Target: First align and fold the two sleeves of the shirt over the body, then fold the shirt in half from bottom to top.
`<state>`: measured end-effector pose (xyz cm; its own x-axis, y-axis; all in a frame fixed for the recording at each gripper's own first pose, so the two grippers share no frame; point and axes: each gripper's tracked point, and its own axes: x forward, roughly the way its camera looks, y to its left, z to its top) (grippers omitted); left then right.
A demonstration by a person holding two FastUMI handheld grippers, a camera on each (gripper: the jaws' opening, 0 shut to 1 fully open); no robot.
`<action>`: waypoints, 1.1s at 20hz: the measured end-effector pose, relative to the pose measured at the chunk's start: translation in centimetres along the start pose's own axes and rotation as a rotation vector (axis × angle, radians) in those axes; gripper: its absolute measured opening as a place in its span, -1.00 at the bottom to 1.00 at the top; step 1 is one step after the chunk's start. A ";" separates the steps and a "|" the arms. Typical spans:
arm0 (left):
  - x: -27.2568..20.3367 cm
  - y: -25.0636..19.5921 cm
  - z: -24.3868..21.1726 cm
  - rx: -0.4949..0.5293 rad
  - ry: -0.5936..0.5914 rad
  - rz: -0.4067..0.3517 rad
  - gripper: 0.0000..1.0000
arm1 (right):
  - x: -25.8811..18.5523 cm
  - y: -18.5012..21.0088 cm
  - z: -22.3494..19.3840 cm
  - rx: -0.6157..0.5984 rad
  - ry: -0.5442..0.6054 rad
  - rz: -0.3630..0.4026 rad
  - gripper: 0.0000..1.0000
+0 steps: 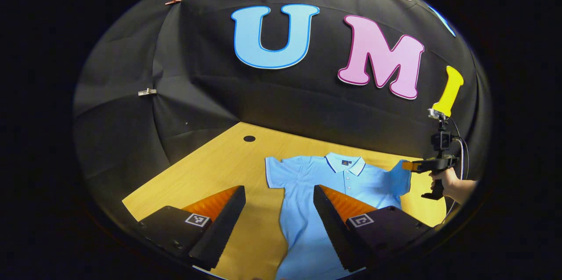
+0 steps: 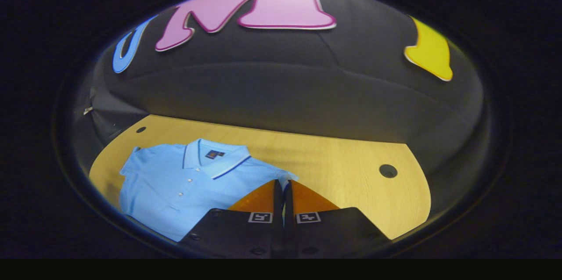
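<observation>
Shirt [image 1: 307,210] flat on table [image 1: 210,157], left gripper [image 1: 276,192] jaws apart (hovering), right gripper [image 2: 283,183] jaws clamped on sleeve [image 2: 281,175].

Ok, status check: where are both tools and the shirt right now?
Left tool open, above shirt body. Right tool shut on far sleeve. Shirt flat on table, near sleeve unfolded. Nothing in the way.

We see the shirt [image 2: 175,183] as soft knitted cloth with a fine pique grain, matt, its collar [image 2: 217,157] of smoother ribbed knit. The table [image 2: 342,161] looks like pale wood laminate, smooth with a faint sheen and a straight grain. The booth wall [image 1: 307,104] is matt black cloth, creased, held by small metal clips [image 1: 147,92].
</observation>
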<state>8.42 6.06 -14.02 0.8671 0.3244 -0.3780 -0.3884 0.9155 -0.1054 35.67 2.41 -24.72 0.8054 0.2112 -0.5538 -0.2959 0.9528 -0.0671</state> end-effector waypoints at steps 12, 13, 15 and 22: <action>2.1 3.1 -0.7 -0.026 0.007 0.038 0.97 | 1.9 14.6 -3.0 -0.084 0.059 0.175 -0.65; 2.8 2.8 -0.5 -0.023 0.006 0.030 0.97 | 1.7 15.5 -3.2 -0.078 0.059 0.191 -0.55; 4.3 2.3 -0.2 -0.010 0.007 0.009 0.97 | 0.8 16.7 -3.4 -0.076 0.050 0.227 -0.29; 11.7 1.9 1.5 0.014 0.021 -0.054 0.97 | -4.4 14.3 -4.4 -0.070 0.012 0.196 0.95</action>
<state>18.29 11.90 -17.30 0.8799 0.2700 -0.3910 -0.3370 0.9347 -0.1128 25.62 14.17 -26.88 0.7229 0.3878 -0.5718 -0.4816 0.8763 -0.0146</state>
